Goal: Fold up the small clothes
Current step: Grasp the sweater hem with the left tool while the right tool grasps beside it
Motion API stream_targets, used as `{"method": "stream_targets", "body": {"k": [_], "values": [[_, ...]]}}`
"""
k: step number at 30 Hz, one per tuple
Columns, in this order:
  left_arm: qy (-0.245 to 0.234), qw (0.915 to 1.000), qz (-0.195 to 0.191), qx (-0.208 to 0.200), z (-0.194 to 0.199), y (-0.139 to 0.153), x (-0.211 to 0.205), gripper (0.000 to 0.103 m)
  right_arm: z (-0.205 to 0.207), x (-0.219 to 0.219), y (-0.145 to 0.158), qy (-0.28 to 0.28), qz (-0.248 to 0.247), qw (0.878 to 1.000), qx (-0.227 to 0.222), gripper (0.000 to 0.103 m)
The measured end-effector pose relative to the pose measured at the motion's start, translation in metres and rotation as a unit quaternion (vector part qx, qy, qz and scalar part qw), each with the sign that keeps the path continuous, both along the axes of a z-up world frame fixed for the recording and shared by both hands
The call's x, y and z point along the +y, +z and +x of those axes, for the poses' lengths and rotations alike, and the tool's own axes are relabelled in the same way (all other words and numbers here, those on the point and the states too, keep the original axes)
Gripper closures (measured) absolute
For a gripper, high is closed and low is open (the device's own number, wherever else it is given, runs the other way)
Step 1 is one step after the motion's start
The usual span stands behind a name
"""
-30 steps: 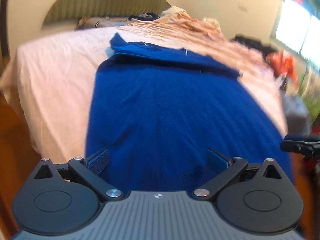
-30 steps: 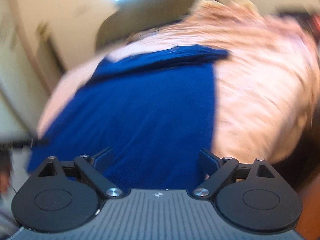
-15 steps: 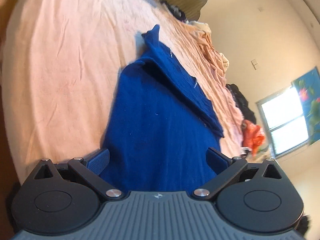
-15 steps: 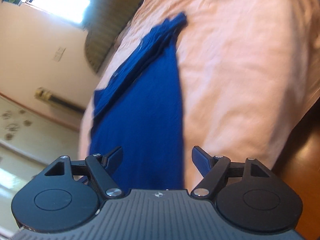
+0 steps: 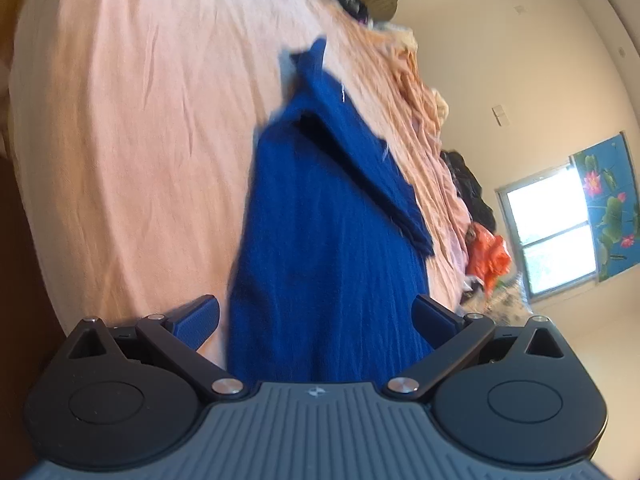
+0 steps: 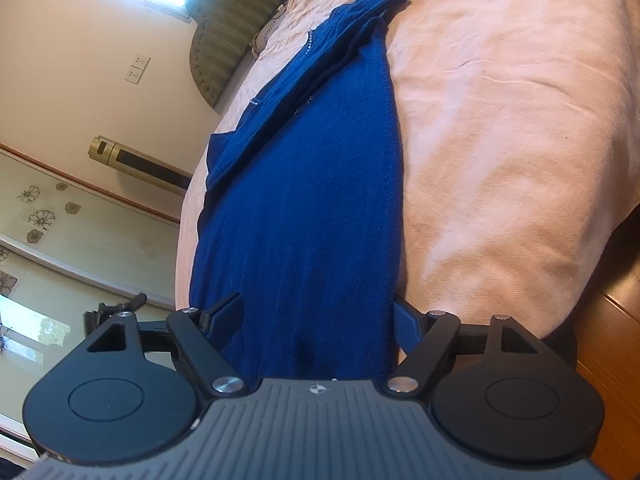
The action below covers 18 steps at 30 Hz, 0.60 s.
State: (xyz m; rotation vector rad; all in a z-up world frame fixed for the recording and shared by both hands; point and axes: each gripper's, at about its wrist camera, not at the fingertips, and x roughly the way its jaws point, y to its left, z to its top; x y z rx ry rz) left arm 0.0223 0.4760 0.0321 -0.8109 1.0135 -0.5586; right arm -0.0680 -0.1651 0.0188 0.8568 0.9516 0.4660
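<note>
Both tongs, left (image 5: 316,312) and right (image 6: 318,316), gape empty over blue knit garment (image 5: 320,248) (soft, limp); pinch near hem corners.

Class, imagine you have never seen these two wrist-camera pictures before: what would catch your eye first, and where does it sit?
The deep blue knit garment stands out first, spread lengthwise on the pale pink bedspread, with a folded band across its far end. Both the left gripper and the right gripper sit open at its near end, jaws wide on either side of the cloth. In the left wrist view, a bright window shows beyond the bed, beside an orange heap.
</note>
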Motion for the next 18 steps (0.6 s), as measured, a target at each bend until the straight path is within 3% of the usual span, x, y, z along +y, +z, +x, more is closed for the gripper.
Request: {"method": "stream_targets", "body": {"k": [5,9,13,18], "values": [[-0.009,0.9989,-0.045,0.008,-0.004,-0.009,0.000,0.000,0.001,0.002,-0.002,0.015,0.011,1.000,0.006,0.024],[-0.068,0.9947,-0.071,0.031,-0.011,-0.013,-0.006,0.000,-0.003,0.007,-0.002,0.024,0.010,1.000,0.006,0.024],[-0.116,0.9907,-0.061,0.034,-0.027,-0.014,-0.017,0.000,-0.007,0.011,-0.005,0.044,0.031,0.998,0.015,0.023],[-0.130,0.9889,-0.059,0.039,-0.039,-0.012,-0.028,0.000,-0.018,0.026,-0.002,0.087,0.024,0.996,0.018,0.023]]}}
